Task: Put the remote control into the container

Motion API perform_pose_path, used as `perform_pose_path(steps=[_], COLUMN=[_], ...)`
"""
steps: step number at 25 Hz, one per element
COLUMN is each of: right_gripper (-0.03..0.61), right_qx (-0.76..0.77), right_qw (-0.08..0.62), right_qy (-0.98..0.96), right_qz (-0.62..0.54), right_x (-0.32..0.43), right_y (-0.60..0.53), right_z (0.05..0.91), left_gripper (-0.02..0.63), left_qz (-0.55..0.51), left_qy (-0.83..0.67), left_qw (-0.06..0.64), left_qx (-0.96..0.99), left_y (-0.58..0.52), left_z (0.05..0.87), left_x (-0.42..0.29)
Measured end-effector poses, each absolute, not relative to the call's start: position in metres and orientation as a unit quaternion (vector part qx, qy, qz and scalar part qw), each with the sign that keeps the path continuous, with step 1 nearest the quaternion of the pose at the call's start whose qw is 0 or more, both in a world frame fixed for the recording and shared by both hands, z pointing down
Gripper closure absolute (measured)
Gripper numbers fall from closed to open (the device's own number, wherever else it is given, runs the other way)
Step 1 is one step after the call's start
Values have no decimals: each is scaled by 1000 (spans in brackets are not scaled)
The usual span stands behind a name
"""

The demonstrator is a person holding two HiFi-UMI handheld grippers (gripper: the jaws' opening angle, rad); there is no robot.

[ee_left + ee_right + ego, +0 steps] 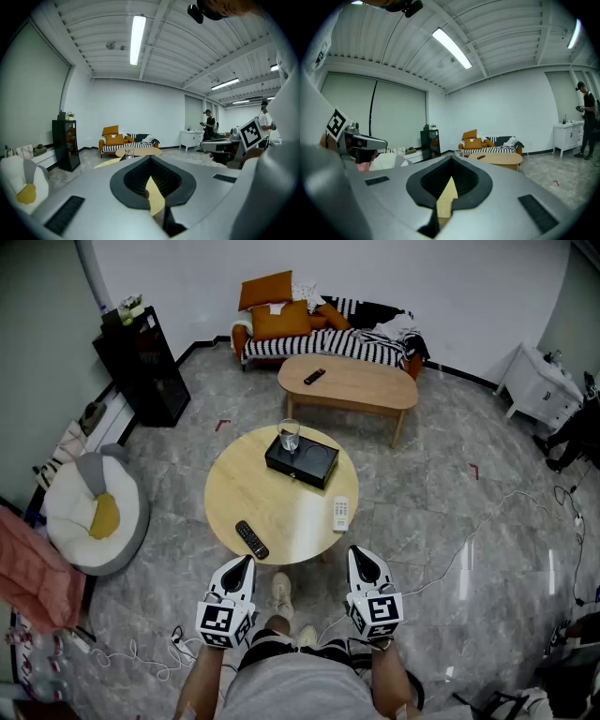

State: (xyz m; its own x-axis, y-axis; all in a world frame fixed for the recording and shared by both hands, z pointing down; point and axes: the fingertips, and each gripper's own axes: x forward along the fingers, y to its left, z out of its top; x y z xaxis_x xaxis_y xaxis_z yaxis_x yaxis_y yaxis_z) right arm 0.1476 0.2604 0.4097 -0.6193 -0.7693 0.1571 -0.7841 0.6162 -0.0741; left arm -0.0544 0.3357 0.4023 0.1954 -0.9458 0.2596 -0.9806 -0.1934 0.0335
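Head view: person stands at the near edge of a round wooden counter (246, 488), both hand-held grippers held low in front of the body, well short of anything on it. Left hand-held gripper (242, 570) is clenched and empty; the left gripper view shows its jaws pressed together with nothing between them (151, 160). Right hand-held gripper (361, 563) is also clenched and empty, jaws together in the right gripper view (450, 163). Black remote control (251, 539) lies flat on the counter near its front-left edge, just ahead of the left hand-held gripper, not touched. White remote control (340, 513) lies flat near the front-right edge, ahead of the right hand-held gripper, not touched. Black container (309, 463) sits toward the counter's far side, apart from both remotes, with a drinking glass (289, 435) standing upright on its left end. Beyond, an oval counter (361, 388) carries a third dark remote (314, 376). Behind that is an orange sofa (281, 320) with a striped cover; a black cabinet (145, 367) and a white beanbag (89, 512) are at left.
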Motion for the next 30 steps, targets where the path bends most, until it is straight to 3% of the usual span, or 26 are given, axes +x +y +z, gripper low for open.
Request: perform_pose_path(steps=[14,30], right_gripper=[571,571], right_qx=[438,447], right_qw=[58,81], right_qy=[-893,-886], right_qz=[88,92], right_x=[146,83], right_y=[227,121], right_z=[424,436], left_gripper=[607,607], left_qz=[99,133], left_qy=[-615,-576], left_qw=[109,145], left_qx=[775,794], left_y=[298,180], left_z=[416,442], left_x=[-55,-96])
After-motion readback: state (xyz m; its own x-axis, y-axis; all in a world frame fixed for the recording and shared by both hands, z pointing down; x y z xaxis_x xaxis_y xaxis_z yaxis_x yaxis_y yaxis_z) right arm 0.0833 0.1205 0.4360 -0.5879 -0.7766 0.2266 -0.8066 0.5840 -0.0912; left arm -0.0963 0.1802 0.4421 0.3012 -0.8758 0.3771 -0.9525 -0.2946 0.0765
